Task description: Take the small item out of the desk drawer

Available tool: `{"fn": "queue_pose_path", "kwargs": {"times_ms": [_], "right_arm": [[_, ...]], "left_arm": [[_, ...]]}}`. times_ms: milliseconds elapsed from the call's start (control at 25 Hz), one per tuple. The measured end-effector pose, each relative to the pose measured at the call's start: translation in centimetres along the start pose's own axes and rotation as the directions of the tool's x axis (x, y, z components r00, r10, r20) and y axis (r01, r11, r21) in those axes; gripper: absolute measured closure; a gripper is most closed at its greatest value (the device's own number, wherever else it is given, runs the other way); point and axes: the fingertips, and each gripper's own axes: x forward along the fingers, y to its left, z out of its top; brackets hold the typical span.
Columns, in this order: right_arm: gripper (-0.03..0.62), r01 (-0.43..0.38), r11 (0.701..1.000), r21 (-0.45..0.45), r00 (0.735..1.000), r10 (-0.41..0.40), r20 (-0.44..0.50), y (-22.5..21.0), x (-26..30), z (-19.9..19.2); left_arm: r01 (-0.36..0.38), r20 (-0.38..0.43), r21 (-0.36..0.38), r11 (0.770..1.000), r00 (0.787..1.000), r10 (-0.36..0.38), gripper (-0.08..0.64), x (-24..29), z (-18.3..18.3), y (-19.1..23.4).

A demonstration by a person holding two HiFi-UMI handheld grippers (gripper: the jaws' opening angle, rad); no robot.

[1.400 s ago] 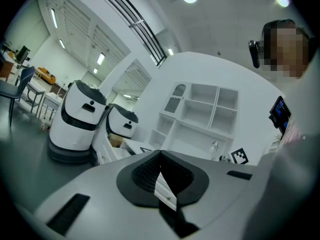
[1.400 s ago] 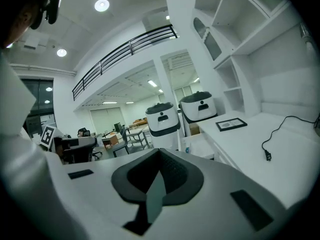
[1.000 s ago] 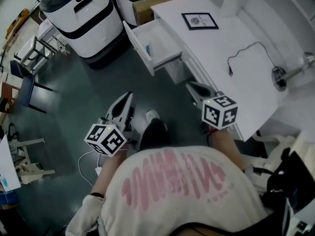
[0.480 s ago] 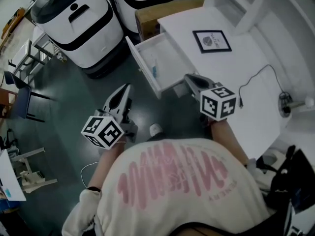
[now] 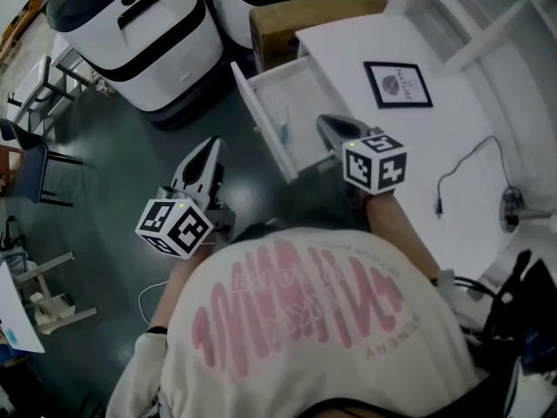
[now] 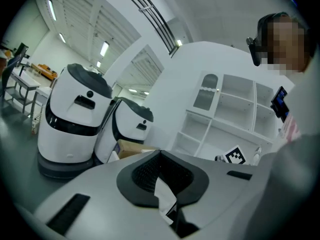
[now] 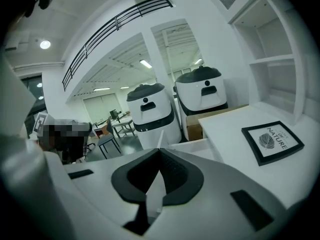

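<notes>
Desk drawer (image 5: 259, 131) stands open off the desk's (image 5: 409, 159) edge. Small item (image 5: 281, 122) lies inside, near the drawer's front panel. Right gripper (image 5: 324, 122) at the drawer's desk-side edge, jaws pressed together, empty. Left gripper (image 5: 211, 144) over the floor, jaws together, empty.

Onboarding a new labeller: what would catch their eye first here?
The open drawer, pulled out of the white desk at top centre, small item inside. Two big white-and-black machines stand beyond it, top left. The shut right claw hovers at the drawer.
</notes>
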Motion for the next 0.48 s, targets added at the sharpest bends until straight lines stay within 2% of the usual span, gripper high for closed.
{"fn": "queue_pose_path", "kwargs": {"times_ms": [240, 480], "right_arm": [[0.576, 0.007, 0.998, 0.056, 0.995, -0.002, -0.097, -1.5, 4.3, -2.7], [0.575, 0.017, 0.991, 0.135, 0.980, 0.010, -0.201, -4.1, 9.5, -5.9]], "left_arm": [[-0.033, -0.041, -0.069, 0.997, 0.999, 0.030, 0.532, 0.8, -3.2, 2.2], [-0.121, -0.099, -0.125, 0.985, 0.989, 0.109, 0.532, 2.4, -6.4, 5.5]]}}
